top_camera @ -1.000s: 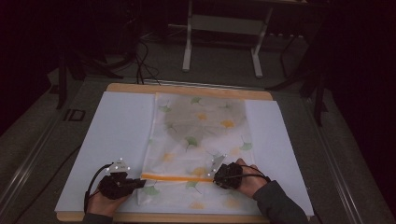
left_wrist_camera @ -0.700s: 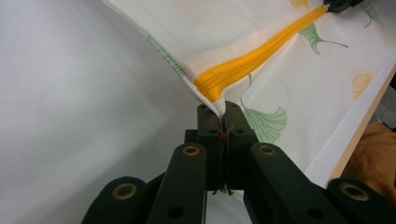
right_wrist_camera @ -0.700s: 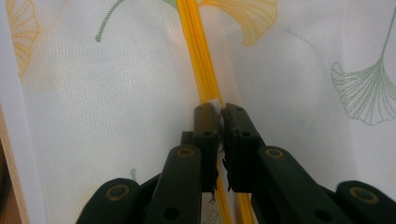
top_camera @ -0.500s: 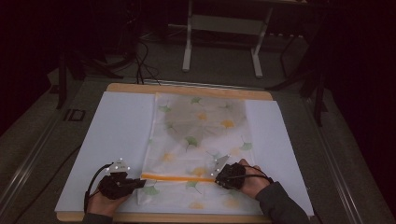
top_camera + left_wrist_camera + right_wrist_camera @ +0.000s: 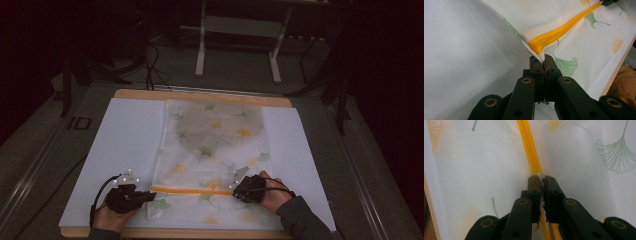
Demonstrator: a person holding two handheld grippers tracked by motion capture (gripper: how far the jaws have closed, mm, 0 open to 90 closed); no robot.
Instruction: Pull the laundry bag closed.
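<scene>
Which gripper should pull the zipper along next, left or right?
Right, probably. The right gripper sits shut on the orange zipper partway along the mesh bag, apparently on the slider. The left gripper is shut on the bag's edge at the zipper's end, suited to anchoring it.

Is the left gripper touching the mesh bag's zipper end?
Touching. In the left gripper view, the left gripper is shut on the corner of the mesh bag, pinching fabric right at the end of the orange zipper.
</scene>
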